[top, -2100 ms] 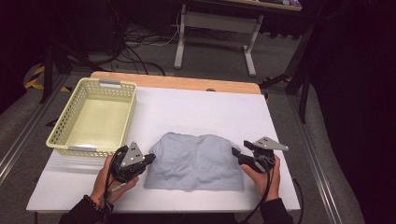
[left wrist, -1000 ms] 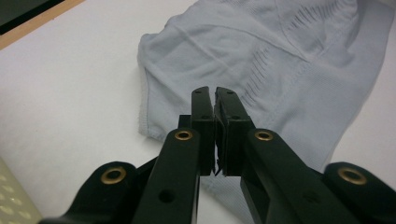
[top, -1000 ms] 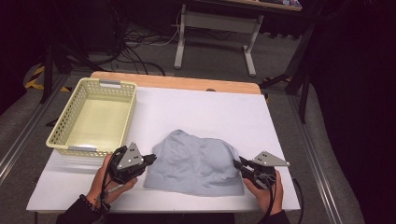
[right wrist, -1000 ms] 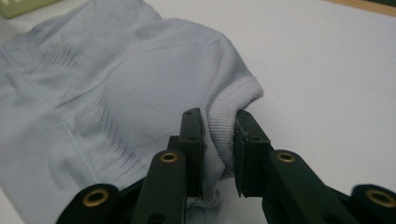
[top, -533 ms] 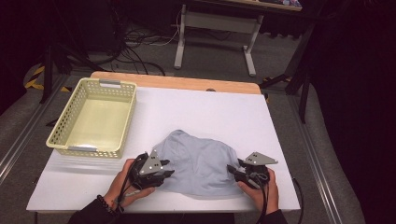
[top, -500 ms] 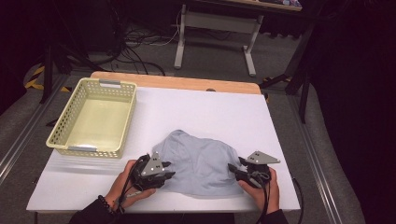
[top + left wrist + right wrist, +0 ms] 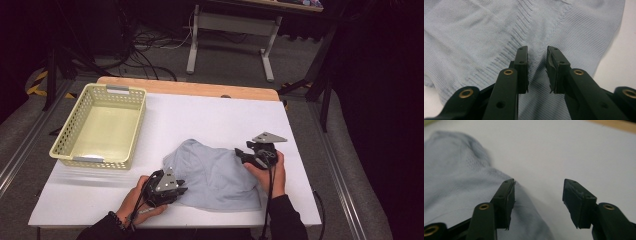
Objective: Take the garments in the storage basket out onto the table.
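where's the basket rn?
High view: the yellow basket sits at the table's left side, apart from the blue garment lying to its right.

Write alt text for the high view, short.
A crumpled pale blue top lies on a white table, with a hand-held tongs at each side: left tongs at its near left edge, right tongs at its right edge. An empty yellow basket sits far left.

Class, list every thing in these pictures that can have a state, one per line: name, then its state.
Light blue garment: crumpled, partly folded, lying on the table.
Basket: upright, empty.
Left gripper: jaws narrowly apart over the garment, nothing pinched.
Right gripper: jaws wide open at the garment's edge.
Table: covered in white.
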Demonstrator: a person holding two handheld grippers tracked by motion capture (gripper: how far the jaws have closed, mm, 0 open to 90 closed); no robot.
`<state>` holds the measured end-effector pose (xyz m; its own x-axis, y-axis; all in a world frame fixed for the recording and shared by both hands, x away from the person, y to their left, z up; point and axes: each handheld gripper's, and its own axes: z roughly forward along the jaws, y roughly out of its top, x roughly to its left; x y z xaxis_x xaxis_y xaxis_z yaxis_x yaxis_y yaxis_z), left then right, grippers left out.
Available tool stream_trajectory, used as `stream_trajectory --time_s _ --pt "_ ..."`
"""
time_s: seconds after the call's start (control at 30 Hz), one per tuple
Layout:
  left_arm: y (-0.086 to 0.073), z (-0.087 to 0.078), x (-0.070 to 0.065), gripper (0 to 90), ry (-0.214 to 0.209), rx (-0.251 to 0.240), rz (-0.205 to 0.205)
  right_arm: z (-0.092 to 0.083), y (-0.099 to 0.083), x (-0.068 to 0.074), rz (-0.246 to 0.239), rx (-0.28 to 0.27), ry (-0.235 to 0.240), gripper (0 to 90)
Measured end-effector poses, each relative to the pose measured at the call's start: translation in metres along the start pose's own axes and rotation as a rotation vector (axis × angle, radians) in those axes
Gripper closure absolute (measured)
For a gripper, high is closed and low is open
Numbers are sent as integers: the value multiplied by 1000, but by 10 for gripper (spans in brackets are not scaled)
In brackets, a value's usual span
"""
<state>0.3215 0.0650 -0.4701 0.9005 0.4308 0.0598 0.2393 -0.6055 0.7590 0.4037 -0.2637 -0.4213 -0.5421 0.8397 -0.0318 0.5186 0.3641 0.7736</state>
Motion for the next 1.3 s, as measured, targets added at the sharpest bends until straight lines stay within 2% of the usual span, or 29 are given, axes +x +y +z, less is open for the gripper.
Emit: stream_trajectory --time_s 0.07,0.17,0.2,0.27,0.33,0.37,0.43,0.47,0.5,0.53,0.57,0.6,0.63,0.67,0.7,0.8,0.87,0.9,1.07,1.13,1.17,1.23,1.3 --pt "0 0 0 721 1 -1 2 14 -1 8 -21 61 44 406" --pt "0 0 -1 719 6 1 3 21 -6 14 -32 130 97 392" --pt "0 0 0 719 0 2 1 22 -8 17 -52 149 109 417" --pt "0 0 0 718 -1 -1 -2 22 -9 20 -62 146 107 438" --pt "0 0 0 718 -1 0 -2 21 -10 23 -77 150 119 515" --pt "0 0 0 718 -1 0 -2 19 -10 26 -98 143 122 581" --pt "0 0 0 718 -1 0 -2 19 -10 27 -108 141 119 606" --pt "0 0 0 718 -1 0 -2 15 -10 30 -137 129 105 703" --pt "0 0 0 718 -1 0 -2 15 -10 30 -137 129 105 703" --pt "0 0 0 718 -1 0 -2 12 -9 30 -143 119 95 748" --pt "0 0 0 718 -1 0 -2 9 -9 31 -147 98 88 767" --pt "0 0 0 718 -1 0 -2 2 -7 30 -143 55 73 784" --pt "0 0 0 718 -1 0 -2 2 -7 30 -143 55 73 784" --pt "0 0 0 718 -1 0 -2 -7 -5 31 -141 10 56 794" --pt "0 0 0 718 0 0 -2 -7 -5 31 -141 10 56 794" --pt "0 0 0 718 4 4 -1 -21 -2 36 -163 -58 17 802" --pt "0 0 0 718 5 4 -1 -30 1 42 -195 -102 -3 806" --pt "0 0 0 717 5 5 0 -38 3 49 -231 -140 -5 808" --pt "0 0 0 717 5 4 -1 -57 6 76 -318 -193 43 809" --pt "0 0 0 716 6 4 0 -64 1 92 -352 -207 97 810" --pt "0 0 -1 716 7 4 1 -64 1 92 -352 -207 97 810" --pt "0 0 -1 715 8 2 4 -65 -9 106 -373 -196 147 812" --pt "0 0 -1 713 9 2 2 -65 -11 108 -380 -190 154 812"
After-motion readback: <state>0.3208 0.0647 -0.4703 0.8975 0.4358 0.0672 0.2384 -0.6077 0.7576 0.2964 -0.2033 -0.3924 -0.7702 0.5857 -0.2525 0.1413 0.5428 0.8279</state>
